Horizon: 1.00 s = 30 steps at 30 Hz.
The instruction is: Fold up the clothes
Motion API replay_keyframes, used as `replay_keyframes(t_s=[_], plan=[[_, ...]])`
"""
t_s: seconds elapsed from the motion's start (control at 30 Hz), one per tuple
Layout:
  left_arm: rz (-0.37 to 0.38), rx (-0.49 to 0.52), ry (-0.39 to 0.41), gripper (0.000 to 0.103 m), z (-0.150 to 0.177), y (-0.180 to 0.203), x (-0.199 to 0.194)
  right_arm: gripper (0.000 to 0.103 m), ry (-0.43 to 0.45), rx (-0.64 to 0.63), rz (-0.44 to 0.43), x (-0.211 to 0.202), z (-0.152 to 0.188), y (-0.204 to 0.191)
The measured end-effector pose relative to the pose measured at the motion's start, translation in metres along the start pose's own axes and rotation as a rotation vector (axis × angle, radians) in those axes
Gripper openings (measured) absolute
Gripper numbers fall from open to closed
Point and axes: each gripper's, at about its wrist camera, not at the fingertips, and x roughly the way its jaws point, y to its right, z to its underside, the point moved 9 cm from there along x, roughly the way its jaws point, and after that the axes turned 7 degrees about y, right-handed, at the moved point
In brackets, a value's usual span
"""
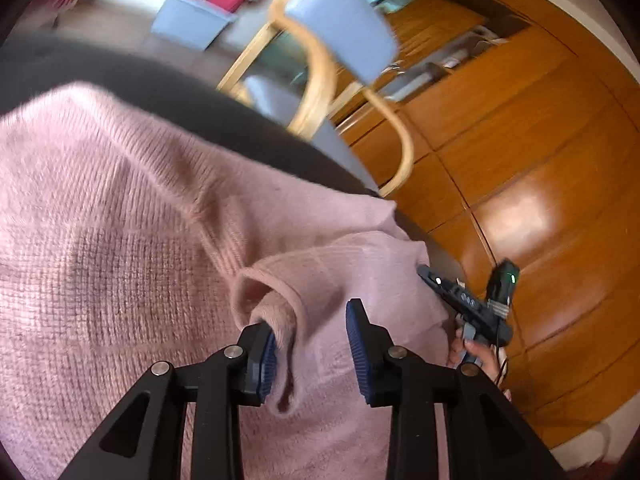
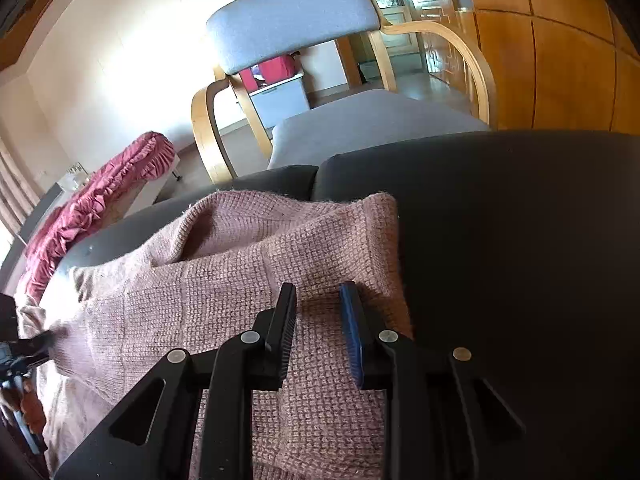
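Writing: none readable anywhere.
Sweater (image 1: 120, 220): pink knit, spread over dark bench (image 2: 520, 240).
Left gripper (image 1: 312, 354): fingers apart, a fold between them, seemingly unpinched.
Right gripper (image 2: 318, 334): fingers parted, gripping nothing.
Beyond: grey chair (image 2: 296, 16).

Your pink sweater (image 2: 248, 280) is a fuzzy, open-weave knit, soft and matt, lying on a dark, smooth, matt padded surface (image 2: 520, 240). Your left hand-held gripper (image 1: 312, 354) shows matt black plastic arms, bright metal rivets and ribbed blue pads (image 1: 362, 354). Behind, the chair (image 2: 296, 20) pairs grey woven cloth with pale bent wood, and the wooden panelling (image 1: 520, 160) is glossy and orange-brown.
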Motion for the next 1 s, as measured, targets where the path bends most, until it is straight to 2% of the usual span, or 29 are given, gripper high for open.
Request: replay_keyframes(t_s=[0.07, 0.13, 0.17, 0.2, 0.23, 0.3, 0.33, 0.4, 0.47, 0.53, 0.67, 0.73, 0.8, 0.93, 1.0], plan=[[0.010, -0.069, 0.016, 0.031, -0.008, -0.005, 0.002, 0.025, 0.001, 0.018, -0.017, 0.000, 0.000, 0.001], [0.019, -0.086, 0.082, 0.029, -0.019, -0.007, -0.004, 0.025, 0.001, 0.028, -0.026, -0.001, 0.000, 0.002], [0.033, -0.056, 0.118, 0.027, -0.022, -0.001, -0.007, 0.025, 0.001, 0.031, -0.029, -0.002, 0.000, 0.002], [0.069, 0.021, 0.180, 0.021, -0.024, 0.012, -0.015, 0.025, 0.002, 0.033, -0.032, -0.002, 0.000, 0.002], [0.084, 0.087, 0.223, 0.019, -0.024, 0.023, -0.020, 0.025, 0.002, 0.035, -0.034, -0.002, 0.000, 0.002], [0.038, 0.226, 0.279, 0.016, -0.022, 0.037, -0.025, 0.025, 0.002, 0.038, -0.038, -0.003, 0.000, 0.002], [-0.020, 0.243, 0.255, 0.012, -0.019, 0.029, -0.020, 0.025, 0.002, 0.040, -0.040, -0.003, 0.000, 0.001], [-0.132, 0.269, 0.206, 0.010, -0.011, 0.013, -0.011, 0.025, 0.002, 0.043, -0.042, -0.003, 0.001, 0.001], [-0.205, 0.141, 0.130, 0.010, -0.006, -0.019, -0.002, 0.025, 0.002, 0.045, -0.044, -0.003, 0.001, 0.001], [-0.153, 0.001, 0.156, 0.015, -0.011, -0.038, -0.009, 0.025, 0.001, 0.045, -0.046, -0.003, 0.001, 0.001], [-0.195, -0.013, 0.276, 0.016, -0.025, -0.044, -0.038, 0.025, 0.000, 0.042, -0.044, -0.004, 0.001, 0.000], [-0.206, 0.047, 0.348, 0.018, -0.031, -0.029, -0.052, 0.025, -0.001, 0.042, -0.044, -0.006, 0.002, 0.001], [-0.169, 0.149, 0.377, 0.020, -0.031, 0.004, -0.051, 0.025, -0.001, 0.041, -0.043, -0.005, 0.002, 0.000], [-0.116, 0.314, 0.270, 0.022, -0.026, 0.057, -0.003, 0.025, -0.001, 0.031, -0.034, -0.004, 0.002, -0.001], [-0.172, 0.418, 0.220, 0.022, -0.020, 0.070, 0.028, 0.025, -0.001, 0.029, -0.032, -0.003, 0.002, -0.002]])
